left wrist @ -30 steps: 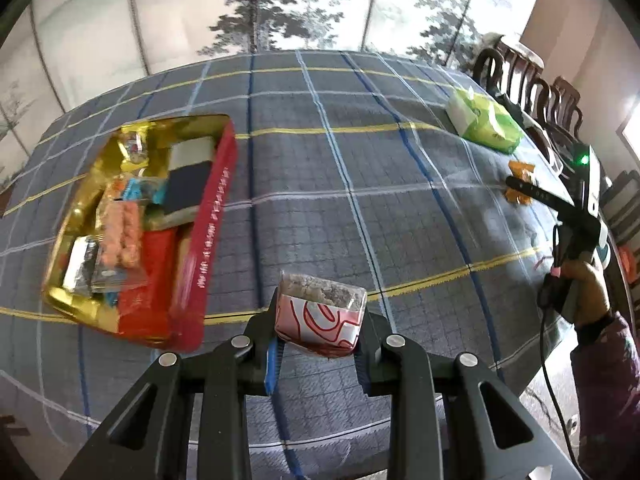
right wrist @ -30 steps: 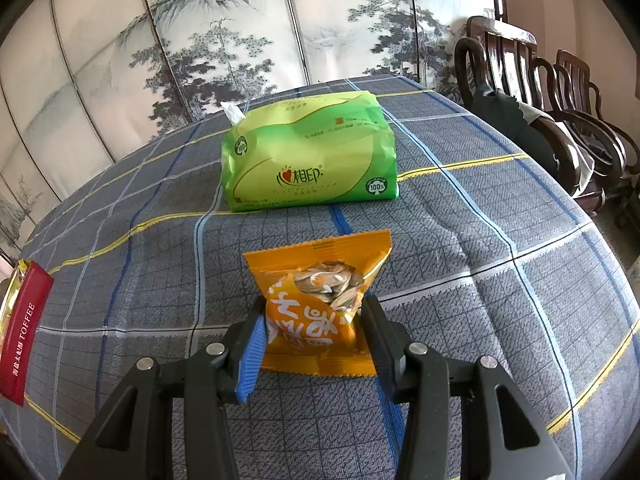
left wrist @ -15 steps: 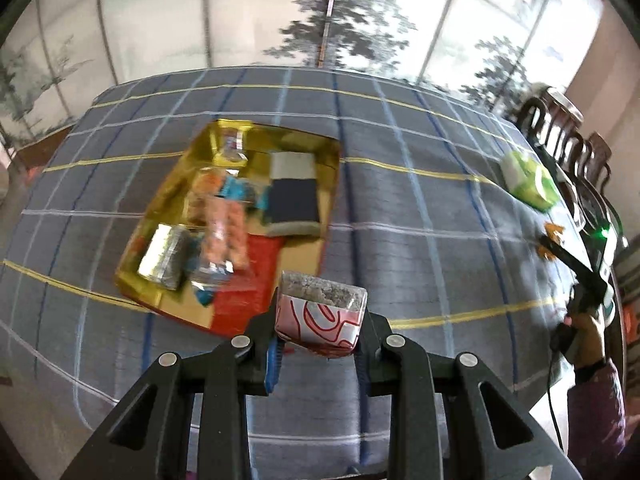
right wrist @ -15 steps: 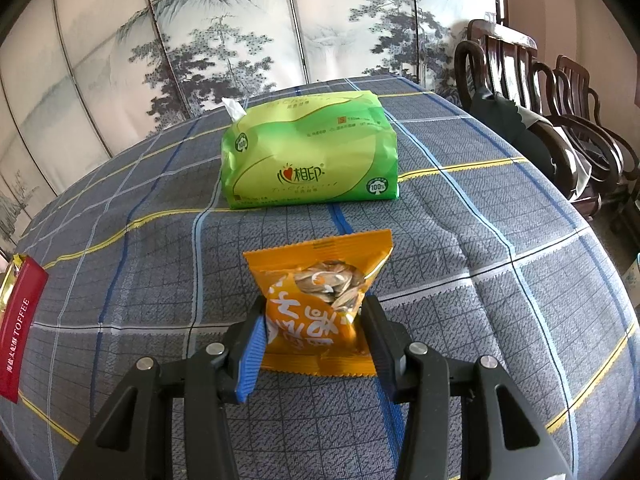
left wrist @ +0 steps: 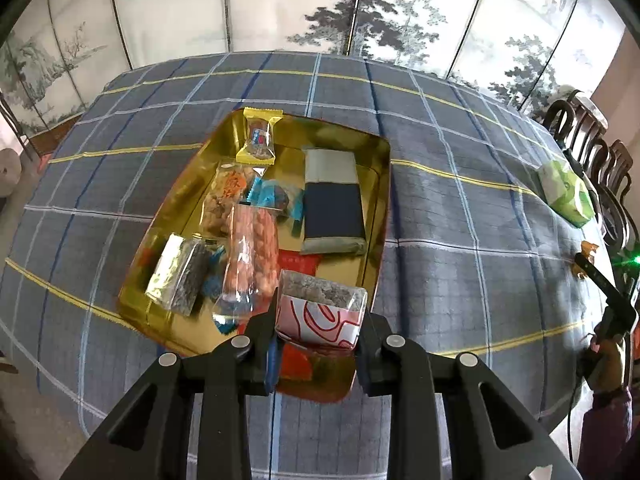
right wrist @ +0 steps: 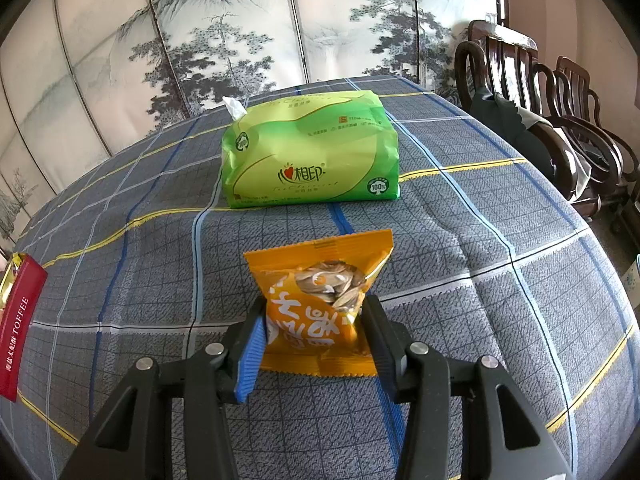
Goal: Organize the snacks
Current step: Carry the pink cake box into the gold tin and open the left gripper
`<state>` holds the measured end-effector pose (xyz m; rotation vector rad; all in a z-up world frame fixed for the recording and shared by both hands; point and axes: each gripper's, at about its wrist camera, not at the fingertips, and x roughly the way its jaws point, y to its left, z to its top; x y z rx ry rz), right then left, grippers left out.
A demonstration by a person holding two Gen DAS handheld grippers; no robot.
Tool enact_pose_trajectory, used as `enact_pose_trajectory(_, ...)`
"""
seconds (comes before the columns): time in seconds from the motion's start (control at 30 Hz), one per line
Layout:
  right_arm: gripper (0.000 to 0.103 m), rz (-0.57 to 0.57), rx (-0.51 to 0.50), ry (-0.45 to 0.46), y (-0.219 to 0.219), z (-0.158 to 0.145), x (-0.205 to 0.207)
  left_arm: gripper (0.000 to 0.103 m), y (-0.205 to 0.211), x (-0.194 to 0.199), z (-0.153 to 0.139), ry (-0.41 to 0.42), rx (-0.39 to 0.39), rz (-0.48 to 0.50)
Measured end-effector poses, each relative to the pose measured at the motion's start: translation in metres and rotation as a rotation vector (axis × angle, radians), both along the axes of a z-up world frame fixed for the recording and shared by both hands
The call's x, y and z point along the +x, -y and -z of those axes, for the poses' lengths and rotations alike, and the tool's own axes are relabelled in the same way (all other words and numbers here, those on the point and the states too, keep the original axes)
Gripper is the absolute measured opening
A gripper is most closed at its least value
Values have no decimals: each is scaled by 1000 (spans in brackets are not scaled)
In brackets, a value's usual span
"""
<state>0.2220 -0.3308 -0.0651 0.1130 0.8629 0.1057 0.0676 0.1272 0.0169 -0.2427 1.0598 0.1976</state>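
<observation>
My left gripper [left wrist: 318,328] is shut on a small white snack packet with red swirls [left wrist: 320,312], held over the near right corner of the gold tin [left wrist: 383,200]. Several wrapped snacks lie in the tin, among them a pink peanut bag [left wrist: 252,248] and a navy and grey packet [left wrist: 332,200]. My right gripper [right wrist: 316,332] is shut on an orange packet of sunflower seeds [right wrist: 320,300] above the checked tablecloth. In the left wrist view the right gripper [left wrist: 586,262] shows far right with the orange packet [left wrist: 588,249] and a hand [left wrist: 606,364].
A green tissue pack [right wrist: 310,152] lies on the cloth [right wrist: 480,264] beyond the orange packet, also seen as the green pack [left wrist: 564,194] at the table's far right. The tin's red side [right wrist: 18,320] shows at the left edge. Dark wooden chairs [right wrist: 560,120] stand by the table; a painted screen stands behind.
My left gripper carried the swirl packet leftward, from bare cloth right of the tin to above the tin's near corner. The right gripper and orange packet stayed still.
</observation>
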Motion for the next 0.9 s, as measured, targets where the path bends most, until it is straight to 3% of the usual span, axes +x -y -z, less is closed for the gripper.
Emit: enact_pose_trajectory(0.9,53,-13,-38,-6,0,-2,0,26,-7,47,33,-46,37,-25)
